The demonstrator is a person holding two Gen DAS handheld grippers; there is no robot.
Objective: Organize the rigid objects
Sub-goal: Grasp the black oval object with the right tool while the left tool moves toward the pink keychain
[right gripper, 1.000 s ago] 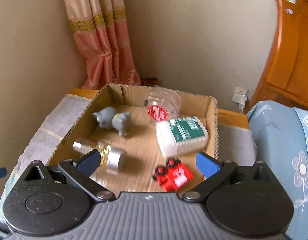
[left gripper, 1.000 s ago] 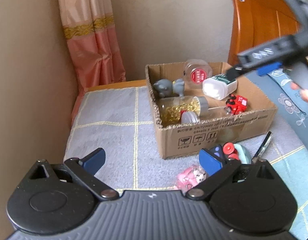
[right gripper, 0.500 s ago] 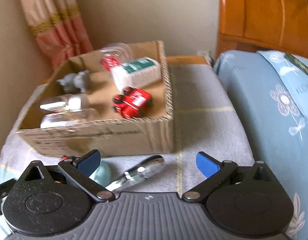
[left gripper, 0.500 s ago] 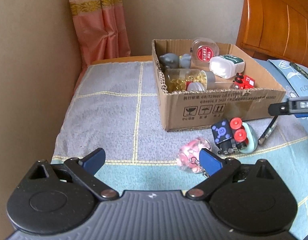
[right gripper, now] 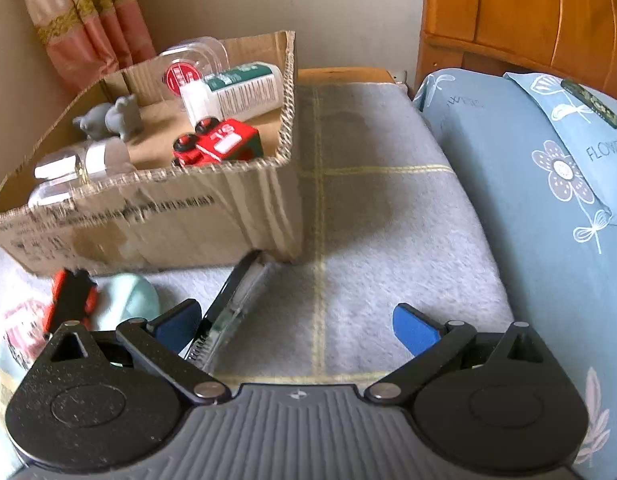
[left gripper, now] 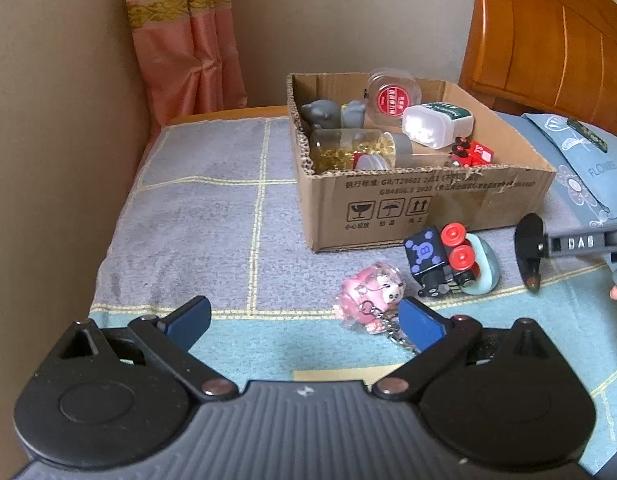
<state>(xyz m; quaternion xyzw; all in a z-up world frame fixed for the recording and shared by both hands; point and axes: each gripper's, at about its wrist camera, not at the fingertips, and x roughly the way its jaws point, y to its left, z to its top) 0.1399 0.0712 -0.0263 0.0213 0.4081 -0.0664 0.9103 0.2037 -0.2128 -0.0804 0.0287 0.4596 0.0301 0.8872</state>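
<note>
Left claw (left gripper: 302, 322) up close: matte black housing with a ribbed grey centre plate carrying a small pale emblem, two rounded black lobes either side, each with a raised disc. Slim black link arms run forward off silver rivets to blue fingertips (left gripper: 420, 322). Right claw (right gripper: 296, 326) is built the same, blue pads (right gripper: 412, 328) on black links, triangular cut-outs near the outer corners. Seen from the left camera, its black side bar reads "DAS" in white.
</note>
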